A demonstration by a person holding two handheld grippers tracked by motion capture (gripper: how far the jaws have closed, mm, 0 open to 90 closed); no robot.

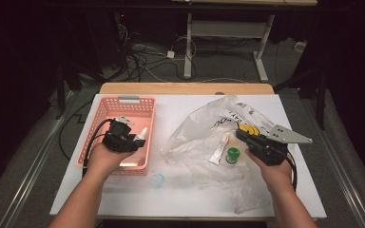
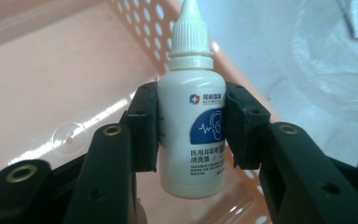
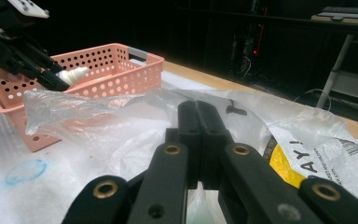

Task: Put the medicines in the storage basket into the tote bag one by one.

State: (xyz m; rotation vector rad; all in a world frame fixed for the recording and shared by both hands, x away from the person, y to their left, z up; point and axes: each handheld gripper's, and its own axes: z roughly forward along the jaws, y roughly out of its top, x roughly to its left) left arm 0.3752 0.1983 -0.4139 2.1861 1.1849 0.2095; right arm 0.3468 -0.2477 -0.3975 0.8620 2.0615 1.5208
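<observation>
Two items [image 1: 217, 155] beside plastic bag [image 1: 204, 128].

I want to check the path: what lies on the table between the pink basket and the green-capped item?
In the high view, the crumpled clear plastic bag lies between the pink basket and the green-capped item, with a small flat packet just beside that item.

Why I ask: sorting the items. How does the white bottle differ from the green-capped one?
The white bottle is clamped in the left hand-held gripper over the basket; the green-capped one lies inside the plastic bag. The white bottle has a pointed white cap, not a round green one. Both are small.
</observation>
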